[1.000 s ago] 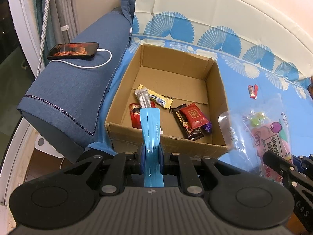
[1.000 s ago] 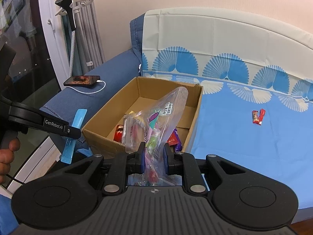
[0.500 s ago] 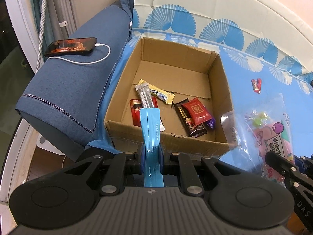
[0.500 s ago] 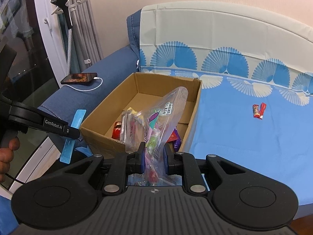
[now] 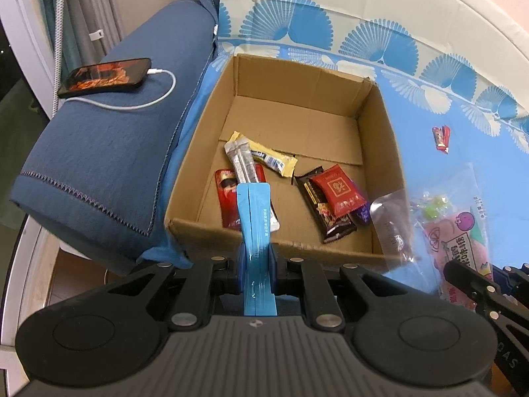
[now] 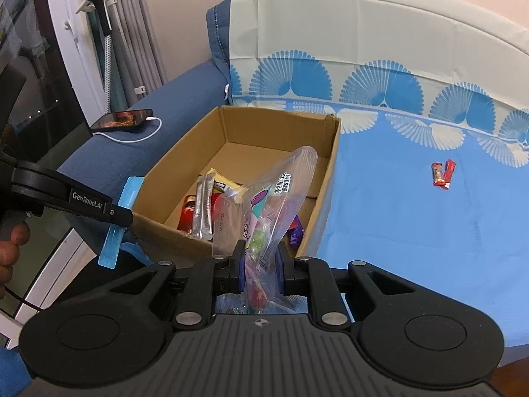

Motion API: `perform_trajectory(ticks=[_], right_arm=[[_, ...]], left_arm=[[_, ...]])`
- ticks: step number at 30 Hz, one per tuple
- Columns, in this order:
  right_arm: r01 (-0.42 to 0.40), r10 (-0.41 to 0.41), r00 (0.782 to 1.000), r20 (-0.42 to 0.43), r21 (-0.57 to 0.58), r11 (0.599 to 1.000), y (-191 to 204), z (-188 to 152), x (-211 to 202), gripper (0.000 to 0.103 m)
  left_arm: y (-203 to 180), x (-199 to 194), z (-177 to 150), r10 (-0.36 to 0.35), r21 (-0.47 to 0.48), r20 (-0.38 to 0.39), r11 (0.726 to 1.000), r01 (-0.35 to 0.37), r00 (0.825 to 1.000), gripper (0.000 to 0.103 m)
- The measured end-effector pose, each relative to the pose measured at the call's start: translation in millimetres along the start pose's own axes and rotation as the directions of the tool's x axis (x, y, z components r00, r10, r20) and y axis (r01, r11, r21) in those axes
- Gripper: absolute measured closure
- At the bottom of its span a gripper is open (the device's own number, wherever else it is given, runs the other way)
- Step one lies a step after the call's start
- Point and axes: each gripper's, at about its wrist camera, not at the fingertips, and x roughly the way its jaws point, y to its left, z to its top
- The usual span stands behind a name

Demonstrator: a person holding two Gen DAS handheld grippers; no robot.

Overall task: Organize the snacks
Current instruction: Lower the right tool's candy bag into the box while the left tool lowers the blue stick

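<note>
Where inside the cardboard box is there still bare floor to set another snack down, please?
The far half of the cardboard box is bare, between the back wall and the yellow bar. The near half is crowded: silver sticks over a red packet on the left, a red square packet on a dark bar on the right.

Snacks in box on bed

boxes: 1 | phones: 1 | clear candy bags: 1 | blue sachets: 1
</note>
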Motion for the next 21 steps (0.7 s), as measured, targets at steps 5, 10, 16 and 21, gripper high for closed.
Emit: perform_trajectory(ticks=[5,10,16,21], right_arm=[[-0.001,0.001,1.000,-0.012,0.015,1.000,-7.0,11.6,20.5,0.084],[-0.018,0.018,1.000,-0.010,0.038,0.999,-9.7,28.7,44.8,0.084],[-0.040,0.041,0.999,-0.006,0.046,0.998,-11.9,49.6,77.7,0.083],[-0.047,0.048,0.999,-0.019,0.074,0.996,-19.9,65.6,105.8,0.083]], left_arm=[[-3.4,14.0,19.9,-0.001,0.007,-0.003,1.000,0.001,1.000,0.088],[-6.1,34.7,40.1,0.001,0.013,-0.011,1.000,-0.001,1.000,0.088],[-5.2,62.6,63.7,0.002,0.020,-0.025,1.000,-0.001,1.000,0.088],[-4.6,85.5,80.0,0.001,0.035,-0.036,0.999,0.001,0.999,0.088]])
